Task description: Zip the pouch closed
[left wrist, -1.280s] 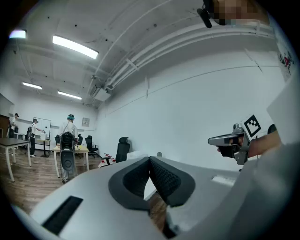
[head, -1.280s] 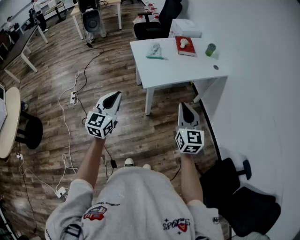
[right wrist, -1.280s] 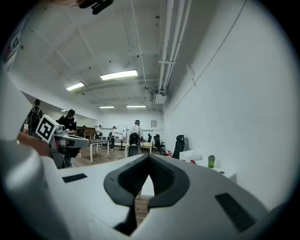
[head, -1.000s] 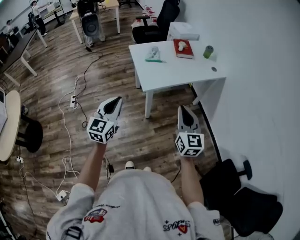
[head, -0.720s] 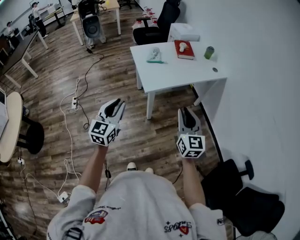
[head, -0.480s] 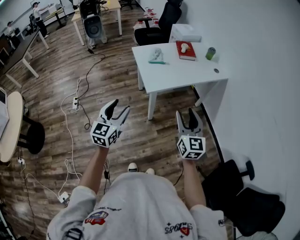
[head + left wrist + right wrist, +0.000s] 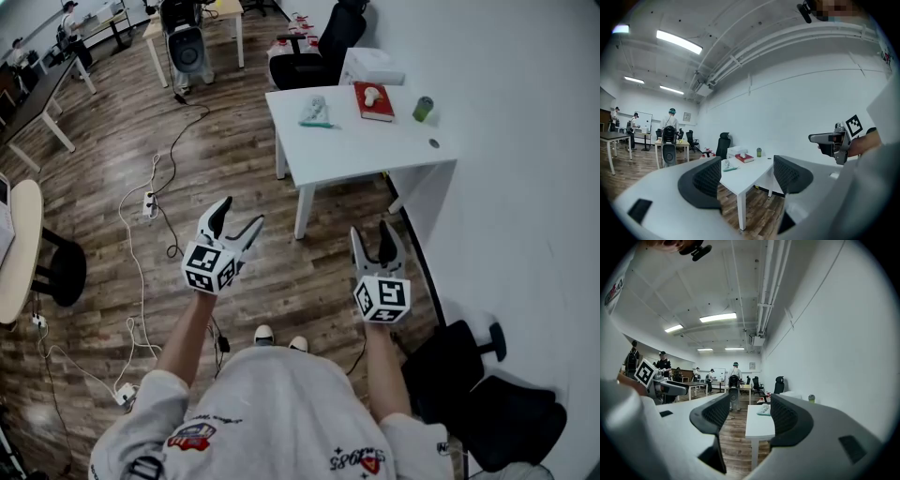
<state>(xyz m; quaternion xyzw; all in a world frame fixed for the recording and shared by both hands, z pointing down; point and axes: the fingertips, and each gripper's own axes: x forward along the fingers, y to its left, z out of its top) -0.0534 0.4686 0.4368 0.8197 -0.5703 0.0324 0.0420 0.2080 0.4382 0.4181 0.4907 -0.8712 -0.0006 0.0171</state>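
The pouch [image 7: 314, 111], pale with a teal zip edge, lies on the white table [image 7: 361, 145] across the room, far ahead of both grippers. It shows small in the left gripper view [image 7: 727, 165] and in the right gripper view [image 7: 764, 409]. My left gripper [image 7: 237, 217] is held over the wood floor, and its jaws have just been opening with nothing between them. My right gripper [image 7: 371, 234] is beside it near the wall, and its jaws have likewise just been opening on nothing. Both point toward the table, well short of it.
On the table are a red book [image 7: 373, 101], a green cup [image 7: 423, 108] and a white box [image 7: 373, 66]. A black chair [image 7: 328, 42] stands behind it, and another chair [image 7: 487, 403] at my right. Cables [image 7: 141, 202] trail over the floor. People stand at desks far off.
Both grippers' jaws have gone from shut to spread wide. The left gripper has drifted slightly right and lower. Nothing was taken hold of.
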